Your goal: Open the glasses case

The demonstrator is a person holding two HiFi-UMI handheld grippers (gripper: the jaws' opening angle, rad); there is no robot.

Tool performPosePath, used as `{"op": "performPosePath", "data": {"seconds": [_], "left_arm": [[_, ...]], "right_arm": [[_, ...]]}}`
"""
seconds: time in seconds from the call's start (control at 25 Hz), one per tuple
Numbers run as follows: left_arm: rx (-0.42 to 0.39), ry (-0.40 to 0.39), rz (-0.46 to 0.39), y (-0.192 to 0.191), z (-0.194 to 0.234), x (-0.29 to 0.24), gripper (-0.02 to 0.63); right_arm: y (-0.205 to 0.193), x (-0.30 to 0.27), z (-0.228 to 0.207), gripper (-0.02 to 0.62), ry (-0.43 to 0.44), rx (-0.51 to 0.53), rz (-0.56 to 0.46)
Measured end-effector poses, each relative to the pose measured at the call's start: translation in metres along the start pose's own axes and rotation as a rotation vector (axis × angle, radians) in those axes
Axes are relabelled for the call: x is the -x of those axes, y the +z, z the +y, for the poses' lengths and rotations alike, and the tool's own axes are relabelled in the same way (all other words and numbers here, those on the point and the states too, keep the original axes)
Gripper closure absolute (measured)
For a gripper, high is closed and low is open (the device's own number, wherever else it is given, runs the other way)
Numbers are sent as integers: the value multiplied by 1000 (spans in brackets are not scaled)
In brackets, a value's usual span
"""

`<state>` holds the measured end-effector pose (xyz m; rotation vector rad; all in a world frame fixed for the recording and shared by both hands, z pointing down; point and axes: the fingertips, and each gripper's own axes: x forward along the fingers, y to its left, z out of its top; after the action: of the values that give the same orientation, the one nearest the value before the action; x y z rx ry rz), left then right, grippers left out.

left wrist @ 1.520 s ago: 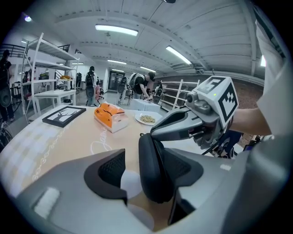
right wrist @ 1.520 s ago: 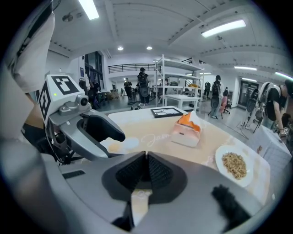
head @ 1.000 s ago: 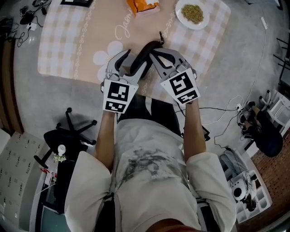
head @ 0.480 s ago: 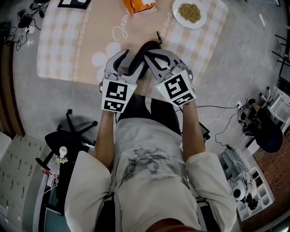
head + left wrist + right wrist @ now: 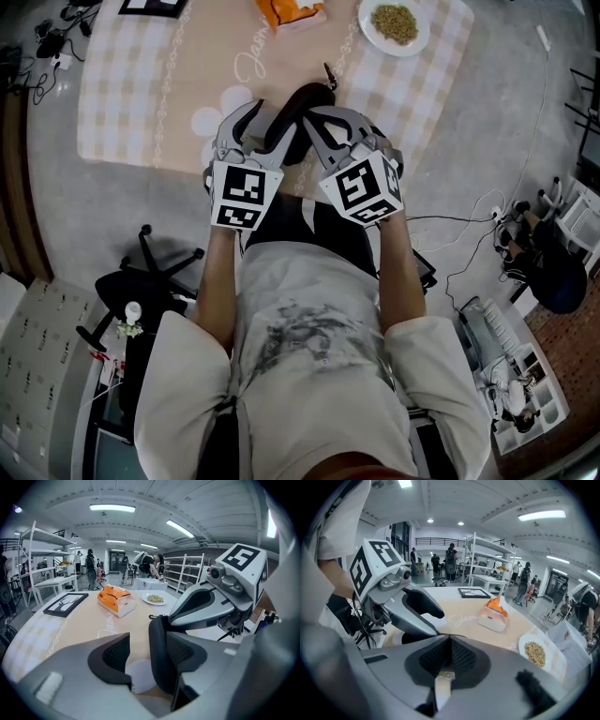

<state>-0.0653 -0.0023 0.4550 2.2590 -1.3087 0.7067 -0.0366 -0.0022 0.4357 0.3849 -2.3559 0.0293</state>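
well, glasses case (image 5: 298,105) lengthwise away, rightward

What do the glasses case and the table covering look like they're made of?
Glasses case: black, matte, smooth curved shell, likely faux leather or plastic; the look can't settle which. Table covering: thin, lying flat without folds, printed checks and flowers, probably vinyl or coated cloth.

Black glasses case (image 5: 302,101) between grey left gripper (image 5: 265,122) and right gripper (image 5: 317,114); beyond them, beige checked tablecloth (image 5: 169,84), orange box (image 5: 291,11).
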Motion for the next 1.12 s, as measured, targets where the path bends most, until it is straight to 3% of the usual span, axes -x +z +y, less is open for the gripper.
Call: {"op": "performPosePath", "data": {"seconds": [1.12], "left_arm": [[-42, 113, 68, -12, 13, 1, 339]], "right_arm": [[-28, 17, 7, 580, -72, 59, 122]]}}
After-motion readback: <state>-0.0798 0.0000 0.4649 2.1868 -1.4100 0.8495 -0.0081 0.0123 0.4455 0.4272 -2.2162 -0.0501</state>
